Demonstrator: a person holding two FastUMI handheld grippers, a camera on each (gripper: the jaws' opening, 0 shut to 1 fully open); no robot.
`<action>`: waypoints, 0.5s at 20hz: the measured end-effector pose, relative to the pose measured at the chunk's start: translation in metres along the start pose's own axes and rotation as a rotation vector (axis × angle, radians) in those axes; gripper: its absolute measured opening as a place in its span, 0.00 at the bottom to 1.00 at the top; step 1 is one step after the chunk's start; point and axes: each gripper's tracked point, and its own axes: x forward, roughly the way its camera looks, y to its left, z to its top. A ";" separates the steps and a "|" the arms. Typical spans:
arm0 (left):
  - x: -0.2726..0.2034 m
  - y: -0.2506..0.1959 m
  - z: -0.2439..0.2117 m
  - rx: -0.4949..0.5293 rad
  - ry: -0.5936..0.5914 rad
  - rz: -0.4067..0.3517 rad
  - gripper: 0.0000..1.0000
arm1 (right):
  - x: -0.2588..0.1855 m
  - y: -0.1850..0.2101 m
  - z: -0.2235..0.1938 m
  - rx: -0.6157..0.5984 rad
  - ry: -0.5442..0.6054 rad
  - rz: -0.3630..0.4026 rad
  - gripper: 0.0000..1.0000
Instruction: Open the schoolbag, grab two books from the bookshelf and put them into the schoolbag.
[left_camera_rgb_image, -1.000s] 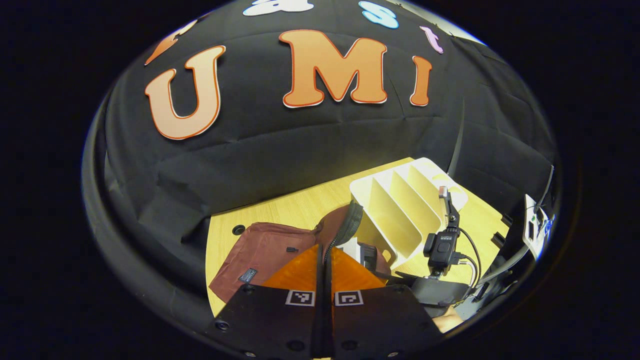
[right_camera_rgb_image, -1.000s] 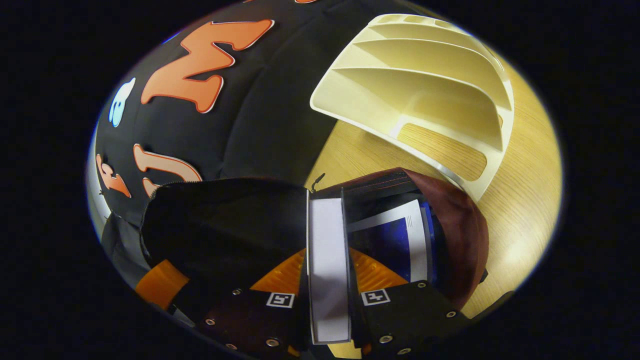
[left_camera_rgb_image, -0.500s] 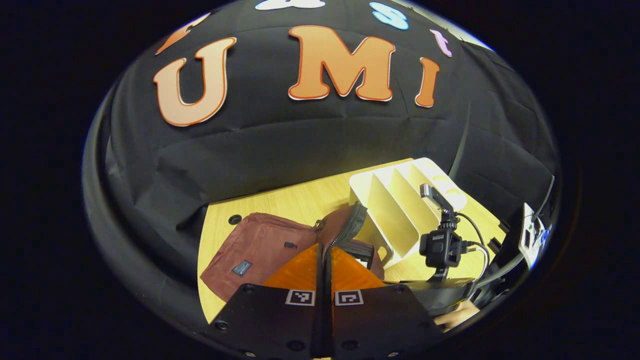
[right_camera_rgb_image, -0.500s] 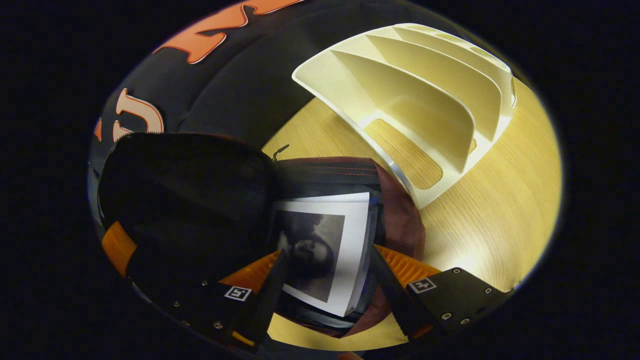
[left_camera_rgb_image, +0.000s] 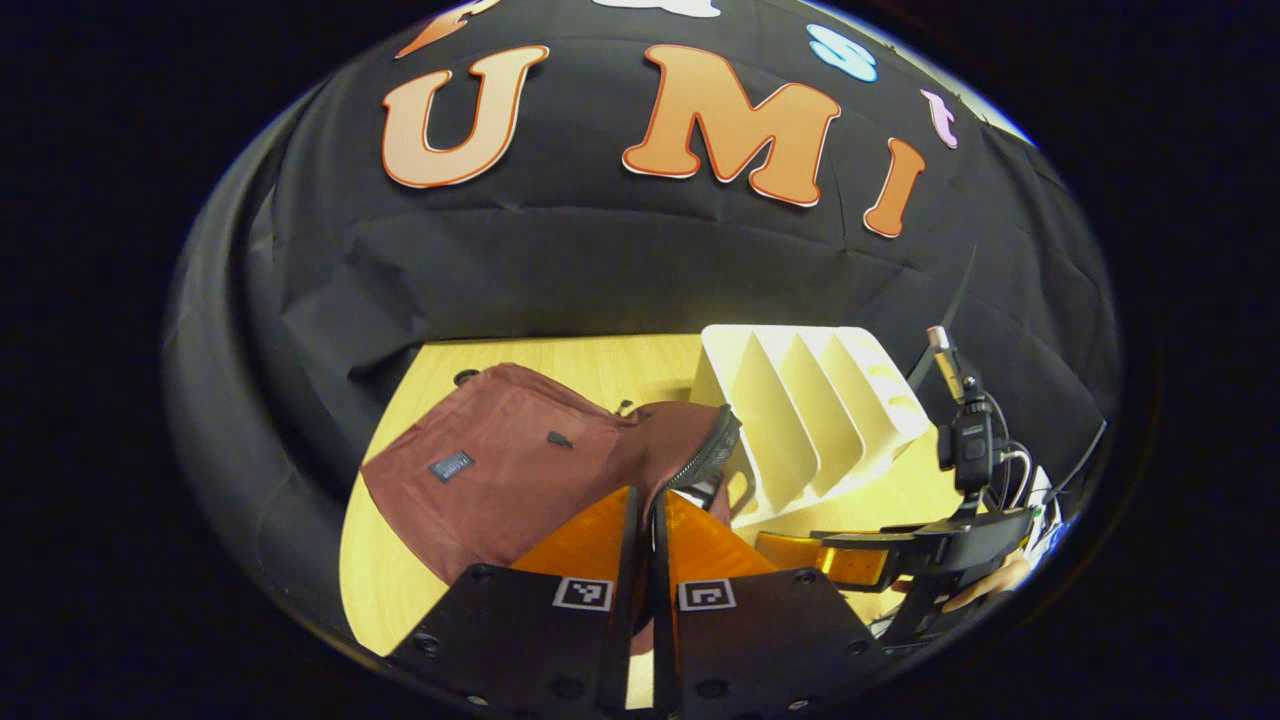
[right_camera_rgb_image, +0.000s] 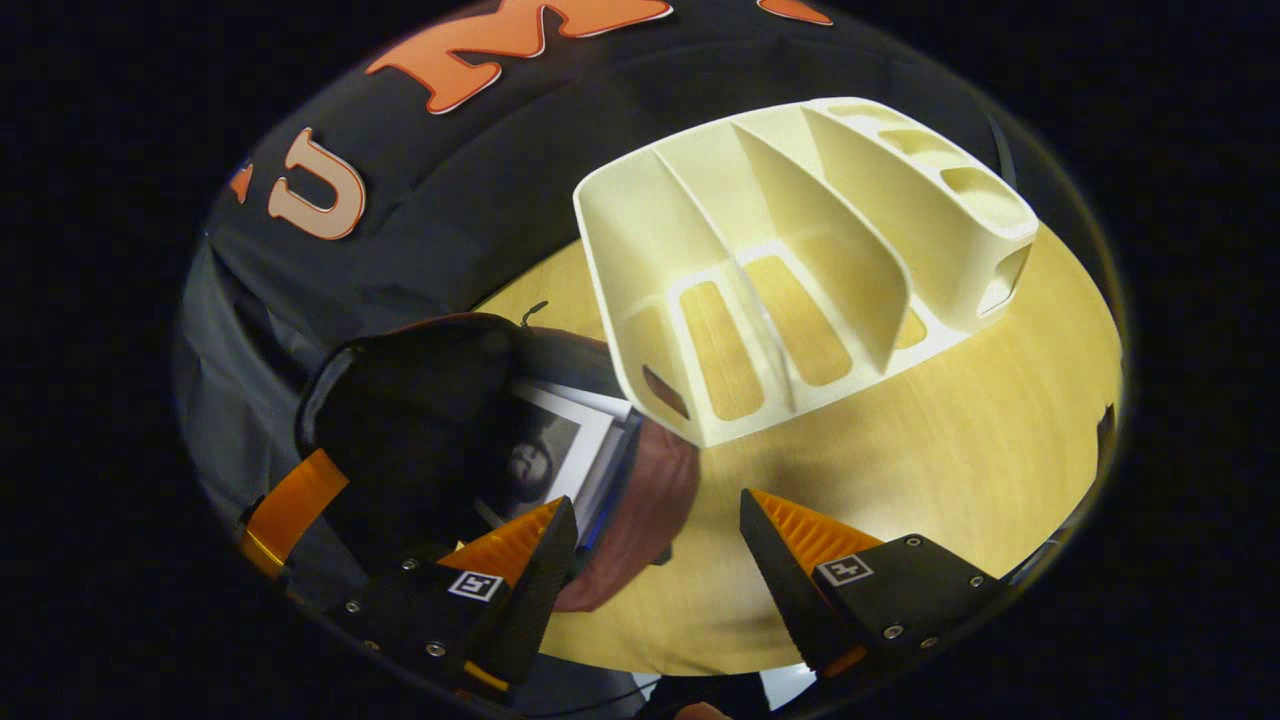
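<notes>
In the left gripper view the maroon schoolbag (left_camera_rgb_image: 500, 470) lies on the wooden table, and my left gripper (left_camera_rgb_image: 648, 505) is shut on the zipped edge of its flap (left_camera_rgb_image: 710, 455), holding it up. In the right gripper view the flap's dark inside (right_camera_rgb_image: 410, 420) stands raised at the left, held by the left gripper (right_camera_rgb_image: 290, 510). Two books (right_camera_rgb_image: 565, 455) lie inside the bag's mouth, a pale cover with a dark picture on top. My right gripper (right_camera_rgb_image: 655, 515) is open, back from the bag over the table, with nothing between its fingers. The cream bookshelf (right_camera_rgb_image: 800, 270) has empty slots.
The bookshelf (left_camera_rgb_image: 810, 410) stands right beside the bag's opening. The right gripper (left_camera_rgb_image: 860, 555), with its camera mount (left_camera_rgb_image: 965, 445) and cables, is low at the right. Bare wooden table (right_camera_rgb_image: 980, 440) lies in front of the shelf. The black cloth wall closes the back.
My right gripper opened, let go of the white book into the bag and drew back out. The left gripper kept its hold on the flap and shifted a little.
</notes>
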 end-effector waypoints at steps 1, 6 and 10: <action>-0.003 -0.008 -0.001 -0.010 -0.008 -0.010 0.12 | -0.009 -0.011 0.004 -0.013 -0.008 -0.003 0.98; -0.013 -0.031 0.003 -0.049 -0.068 -0.029 0.50 | -0.043 -0.063 0.025 -0.080 -0.065 -0.051 0.98; -0.013 -0.032 0.006 -0.056 -0.114 0.026 0.97 | -0.067 -0.097 0.054 -0.141 -0.147 -0.099 0.98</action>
